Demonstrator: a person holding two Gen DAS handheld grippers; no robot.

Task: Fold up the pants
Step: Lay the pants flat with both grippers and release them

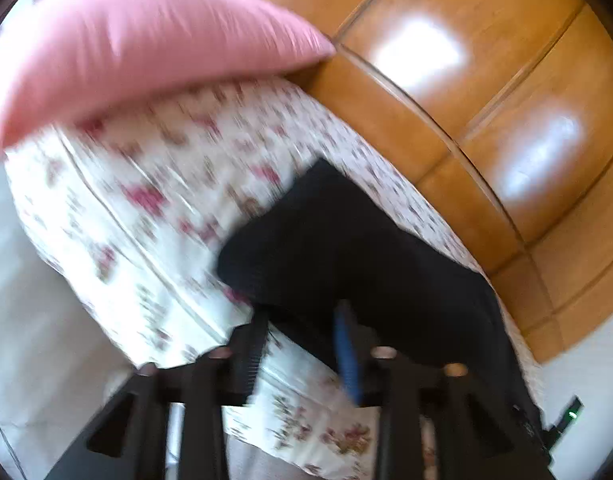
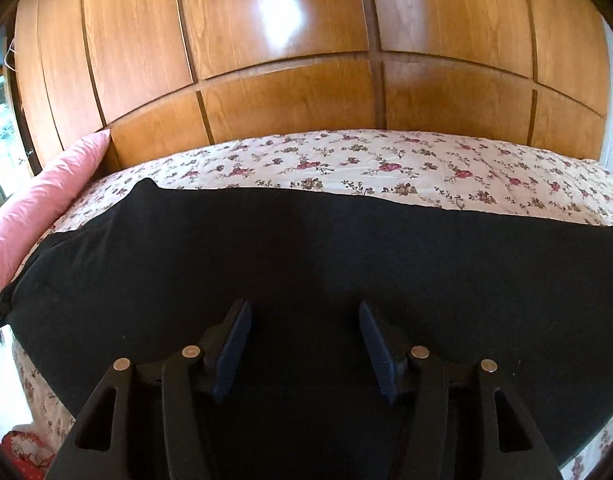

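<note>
**Both claws spread, nothing pinched, over black pants on the bed**

Right claw (image 2: 305,350) hovers with its jaws spread over the black pants (image 2: 306,256), and nothing is pinched between its blue pads. Those pants lie flat in one long dark band across the flowered bedsheet (image 2: 386,164), nearer the camera than the wooden headboard panels (image 2: 286,92), with the pink pillow (image 2: 46,200) just off their left end.

Over on the other side, the left claw (image 1: 304,354) is spread too, empty, one finger over the sheet and the other over the pants' edge (image 1: 346,240). That view is blurred, so the fine detail is lost.

How will they handle? Soft, light and limp by the look of it, and likely to sag and drag on the sheet rather than slide. Best bet: take an edge or corner at each end, one claw apiece, and lift together so the fold lands square.

No containers to be seen.
</note>
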